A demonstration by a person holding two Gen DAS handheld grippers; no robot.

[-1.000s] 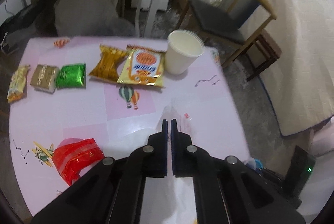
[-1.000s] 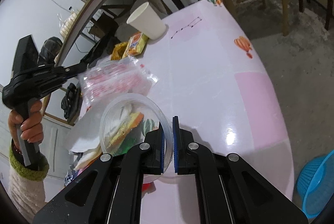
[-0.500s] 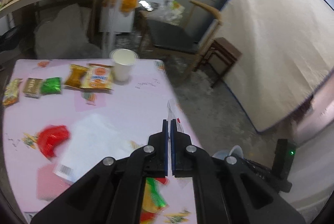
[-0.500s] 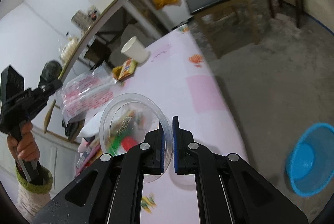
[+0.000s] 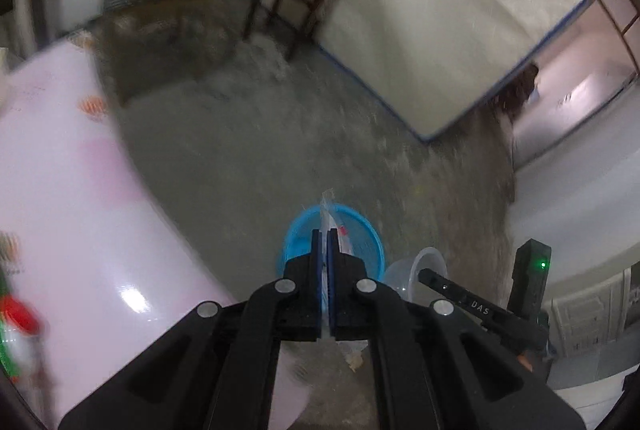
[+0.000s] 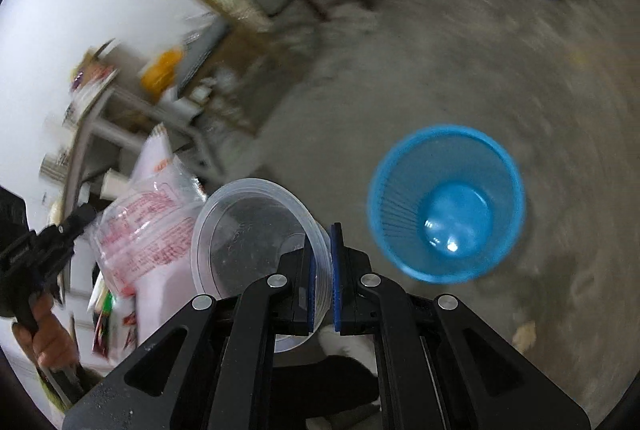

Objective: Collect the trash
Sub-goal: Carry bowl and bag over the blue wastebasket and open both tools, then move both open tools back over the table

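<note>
Currently: right claw (image 6: pixel 323 270) pinching clear tub (image 6: pixel 256 230) by its rim; blue bin (image 6: pixel 446 203) on floor, ahead-right, nearer this claw. Left claw (image 5: pixel 324 270) pinching printed bag (image 6: pixel 144 226).

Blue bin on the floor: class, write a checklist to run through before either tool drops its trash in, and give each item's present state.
1. Left tool shut on the clear plastic bag: ok.
2. Right tool shut on the rim of the clear plastic bowl: ok.
3. Blue bin upright, mouth open: ok.
4. Bin has room: ok, only its bare bottom shows.
5. Bowl over the bin's mouth: not ok in the right wrist view, where it sits left of the bin.
6. Bag over the bin's mouth: cannot tell; in the left wrist view its edge lines up with the bin, but height is unclear.
</note>
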